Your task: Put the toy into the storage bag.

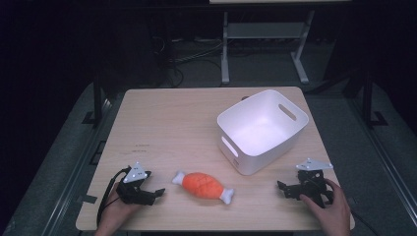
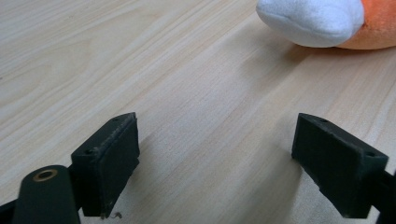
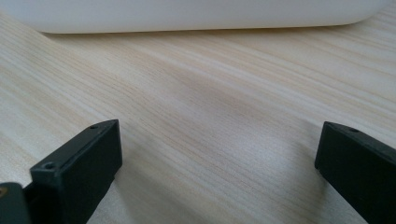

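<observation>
With both sets of jaws standing released, the left gripper (image 1: 158,192) is resting just left of the plush drumstick toy (image 1: 202,185) lying near-centre on the tabletop (image 1: 167,123), and should be closing squarely across its white knob.

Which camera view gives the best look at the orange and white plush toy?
The high view: the plush toy lies whole on the table, both white ends and the orange middle visible. The left gripper view catches just one white end with an orange edge. The right gripper view faces the white bin.
</observation>
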`<state>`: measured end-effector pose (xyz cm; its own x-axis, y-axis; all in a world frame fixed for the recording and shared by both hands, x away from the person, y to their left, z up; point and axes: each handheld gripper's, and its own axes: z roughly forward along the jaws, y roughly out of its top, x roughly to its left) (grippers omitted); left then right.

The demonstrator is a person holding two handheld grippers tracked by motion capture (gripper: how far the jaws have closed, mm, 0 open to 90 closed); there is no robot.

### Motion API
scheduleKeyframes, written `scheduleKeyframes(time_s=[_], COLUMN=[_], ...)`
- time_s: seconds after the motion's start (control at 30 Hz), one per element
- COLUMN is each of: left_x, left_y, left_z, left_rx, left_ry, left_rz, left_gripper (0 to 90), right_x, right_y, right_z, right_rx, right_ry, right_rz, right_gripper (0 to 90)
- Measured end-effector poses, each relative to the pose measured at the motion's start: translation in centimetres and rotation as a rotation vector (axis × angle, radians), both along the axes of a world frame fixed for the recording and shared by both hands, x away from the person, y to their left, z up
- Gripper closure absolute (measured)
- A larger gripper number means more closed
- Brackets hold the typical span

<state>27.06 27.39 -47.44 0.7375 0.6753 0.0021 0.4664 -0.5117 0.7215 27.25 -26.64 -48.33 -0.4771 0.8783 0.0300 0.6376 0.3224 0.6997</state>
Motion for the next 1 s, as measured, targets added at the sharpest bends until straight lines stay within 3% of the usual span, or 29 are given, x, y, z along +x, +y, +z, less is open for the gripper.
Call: scheduleKeyframes(time_s=[0.1,0.27,0.37,0.57,0.67,0.8,0.9,1.0], left_x=[0.0,-0.1,-0.3,-1.1,-1.3,-1.8,-1.8,-1.9], left_y=[0.1,0.3,0.2,-0.2,-0.4,-0.8,-1.1,-2.0], left_z=[0.0,0.5,0.9,1.9,2.1,2.8,3.1,3.4], left_rx=[-0.007,-0.035,-0.045,-0.064,-0.072,-0.082,-0.092,-0.086], left_ry=[0.002,0.028,0.032,0.086,0.098,0.115,0.116,0.125], left_rz=[-0.002,-0.002,-0.011,-0.075,-0.093,-0.128,-0.140,-0.163], left_gripper=[15.0,25.4,37.4,59.5,65.5,81.9,89.2,89.5], right_x=[0.0,0.0,0.0,0.0,0.0,0.0,0.0,0.0], right_y=[0.0,0.0,0.0,0.0,0.0,0.0,0.0,0.0], right_z=[0.0,0.0,0.0,0.0,0.0,0.0,0.0,0.0], right_rx=[-0.001,-0.001,-0.001,-0.001,-0.001,-0.001,-0.001,-0.001], right_ry=[-0.001,-0.001,-0.001,-0.001,-0.001,0.000,-0.001,-0.001], right_rz=[0.002,0.002,0.001,0.001,0.002,0.004,0.004,0.004], right_gripper=[0.2,0.2,0.2,0.2,0.2,0.2,0.2,0.2])
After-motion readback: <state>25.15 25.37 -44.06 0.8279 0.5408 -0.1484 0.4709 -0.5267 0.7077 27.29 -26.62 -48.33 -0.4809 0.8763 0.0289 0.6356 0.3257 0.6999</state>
